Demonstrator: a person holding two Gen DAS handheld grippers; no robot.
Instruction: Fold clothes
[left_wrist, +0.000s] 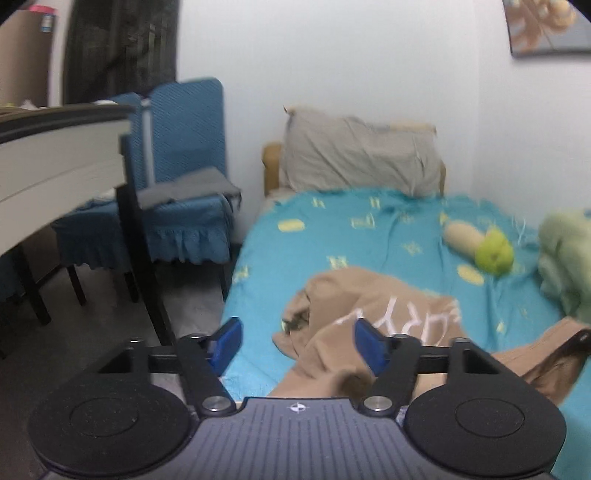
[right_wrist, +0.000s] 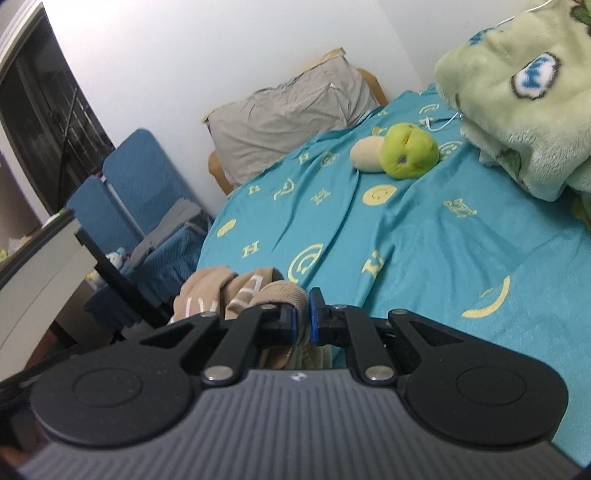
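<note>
Tan shirt (left_wrist: 369, 306): crumpled on bed (left_wrist: 332, 229), unfolded. Our right gripper (right_wrist: 303, 317), jaws clamped on its cuff; left gripper (left_wrist: 299, 339), jaws apart. Folding all remains.

My left gripper (left_wrist: 298, 343) sits low in the centre of its own view, level, with the blue-padded fingers (left_wrist: 229, 341) spread wide apart. Nothing is pinched between them; the pads stand at either side of the lower middle of the frame, tips pointing up and away from me.

My right gripper (right_wrist: 303, 319) is tilted in its view, the scene leaning to one side. Its two blue pads (right_wrist: 316, 314) are drawn close together at lower centre, with only a narrow slit left, and a fold of tan garment (right_wrist: 284, 295) is clamped in that slit.
</note>
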